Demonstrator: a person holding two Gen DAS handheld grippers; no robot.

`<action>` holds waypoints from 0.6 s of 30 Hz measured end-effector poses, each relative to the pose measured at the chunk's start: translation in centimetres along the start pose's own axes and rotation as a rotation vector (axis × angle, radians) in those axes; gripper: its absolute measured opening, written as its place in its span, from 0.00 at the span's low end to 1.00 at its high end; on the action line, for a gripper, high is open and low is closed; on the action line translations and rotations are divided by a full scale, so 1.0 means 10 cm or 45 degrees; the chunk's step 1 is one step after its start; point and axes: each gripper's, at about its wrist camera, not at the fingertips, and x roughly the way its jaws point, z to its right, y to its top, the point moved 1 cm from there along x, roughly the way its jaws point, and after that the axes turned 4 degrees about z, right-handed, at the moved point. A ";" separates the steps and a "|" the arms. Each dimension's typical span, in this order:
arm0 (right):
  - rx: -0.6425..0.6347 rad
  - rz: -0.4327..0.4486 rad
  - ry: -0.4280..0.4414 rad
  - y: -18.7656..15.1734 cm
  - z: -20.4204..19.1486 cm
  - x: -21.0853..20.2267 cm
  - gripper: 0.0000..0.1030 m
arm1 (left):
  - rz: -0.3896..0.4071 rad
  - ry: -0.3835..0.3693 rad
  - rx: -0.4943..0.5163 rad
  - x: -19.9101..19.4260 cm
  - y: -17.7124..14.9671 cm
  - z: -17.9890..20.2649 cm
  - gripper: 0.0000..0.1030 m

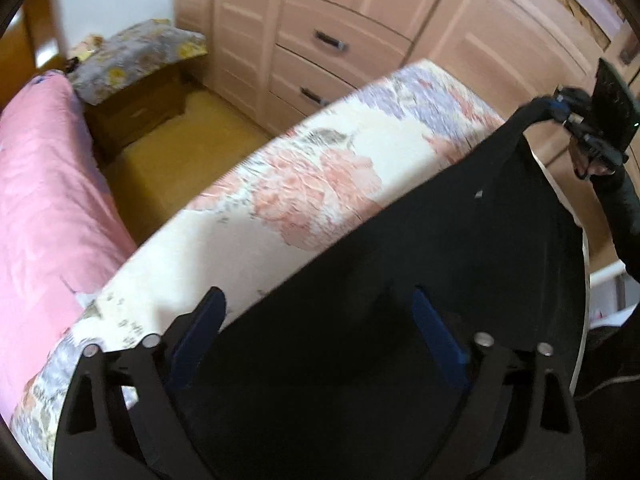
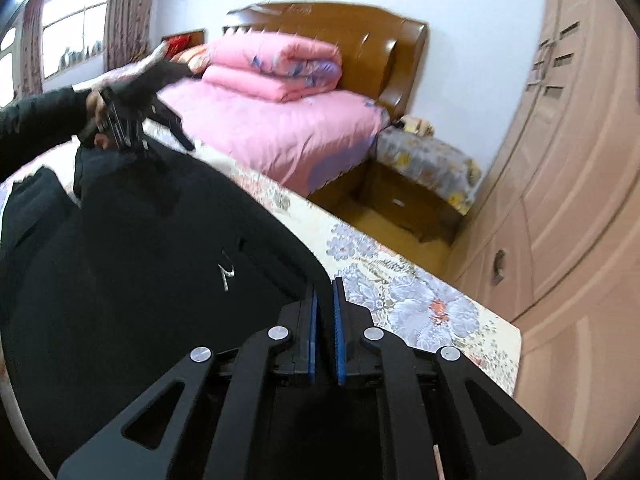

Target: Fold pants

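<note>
Bedroom furniture rings a floral-printed cream tablecloth [image 1: 280,200] on which the black fabric pants [image 1: 420,280] are spread, covering the near half of the surface up to its edge. A small pale logo [image 2: 226,274] on the pants shows only in the right wrist view.

At one end of the garment, the left gripper [image 1: 316,336] stands with its blue-padded fingers [image 1: 200,336] wide apart; the black cloth fills the space between them, but whether it lies between the pads or beneath them cannot be told. In the right wrist view that same tool sits at the far end of the pants. The right gripper [image 2: 325,320] has its blue pads drawn close, a thin gap left; a corner of the pants lies at its tips, though an actual grip is not clear.

Beyond the table, a bed with a pink quilted cover [image 2: 272,124] carries a folded pink duvet [image 2: 276,66] against a brown wooden headboard [image 2: 360,40], seen only from the right. A wooden nightstand draped in grey floral cloth [image 1: 136,56] stands beside it, and a peach-coloured wardrobe with drawers [image 1: 320,40] lines the wall.
</note>
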 end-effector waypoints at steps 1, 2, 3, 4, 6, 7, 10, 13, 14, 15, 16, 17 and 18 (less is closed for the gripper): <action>-0.003 0.030 -0.028 0.01 -0.03 -0.08 0.08 | -0.013 -0.003 -0.001 0.04 -0.01 0.00 0.84; 0.008 0.040 -0.032 0.00 -0.03 -0.14 0.08 | -0.026 0.004 -0.016 0.08 -0.02 -0.02 0.73; 0.019 0.045 -0.036 0.00 -0.04 -0.18 0.08 | -0.034 0.014 -0.041 0.10 -0.05 -0.04 0.53; 0.029 0.041 -0.043 0.00 -0.06 -0.19 0.08 | -0.030 0.023 -0.053 0.08 -0.07 -0.04 0.42; 0.019 0.021 -0.069 0.02 -0.13 -0.16 0.08 | 0.030 0.101 -0.041 -0.06 -0.14 0.03 0.20; 0.011 0.013 -0.087 0.03 -0.14 -0.13 0.08 | 0.061 0.145 -0.025 -0.15 -0.16 0.08 0.18; 0.032 0.004 -0.148 0.09 -0.12 -0.14 0.07 | 0.194 0.407 0.033 -0.62 -0.14 0.35 0.13; 0.083 0.055 -0.232 0.20 -0.08 -0.29 0.07 | 0.302 0.620 0.112 -1.04 -0.06 0.75 0.13; 0.111 0.084 -0.250 0.24 -0.08 -0.40 0.07 | 0.344 0.706 0.155 -1.19 -0.07 0.98 0.13; 0.114 0.110 -0.275 0.25 -0.12 -0.53 0.07 | 0.359 0.759 0.194 -1.27 -0.11 1.15 0.13; 0.111 0.123 -0.284 0.25 -0.15 -0.61 0.07 | 0.373 0.823 0.242 -1.32 -0.18 1.34 0.13; 0.106 0.140 -0.290 0.23 -0.21 -0.75 0.07 | 0.382 0.877 0.273 -1.36 -0.27 1.51 0.13; 0.101 0.146 -0.292 0.19 -0.27 -0.86 0.07 | 0.389 0.915 0.294 -1.37 -0.35 1.64 0.13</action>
